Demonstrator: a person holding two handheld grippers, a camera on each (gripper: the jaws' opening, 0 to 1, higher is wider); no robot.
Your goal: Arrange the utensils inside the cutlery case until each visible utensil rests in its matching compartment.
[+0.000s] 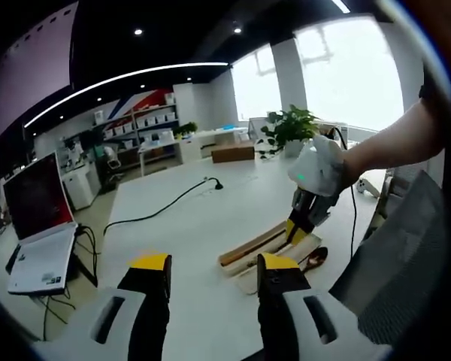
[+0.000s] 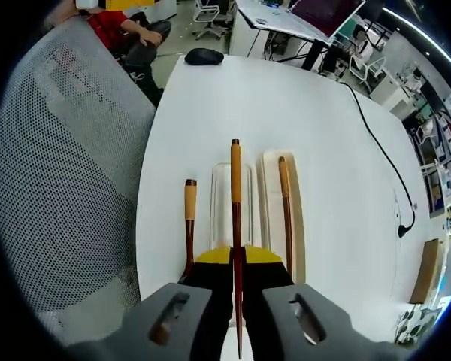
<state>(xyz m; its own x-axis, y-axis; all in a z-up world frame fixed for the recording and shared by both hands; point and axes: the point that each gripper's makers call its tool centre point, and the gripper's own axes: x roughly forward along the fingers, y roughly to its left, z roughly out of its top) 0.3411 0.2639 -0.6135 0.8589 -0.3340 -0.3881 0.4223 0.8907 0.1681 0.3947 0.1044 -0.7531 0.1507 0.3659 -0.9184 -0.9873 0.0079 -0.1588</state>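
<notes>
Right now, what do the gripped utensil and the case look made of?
Utensil in the right gripper: looks like wood, dark reddish lacquered shaft, matte tan end; could be bamboo. Cutlery case: pale cream, smooth moulded edges, probably plastic. Can't confirm either.

The desk (image 2: 301, 113) is plain white. The cutlery case (image 2: 274, 218) is cream. The three utensils (image 2: 236, 226) have dark reddish-brown shafts with orange-tan handles. Each hand-held gripper (image 2: 237, 259) has black jaws tipped yellow on a grey body. The chair (image 2: 60, 165) is grey mesh.
</notes>
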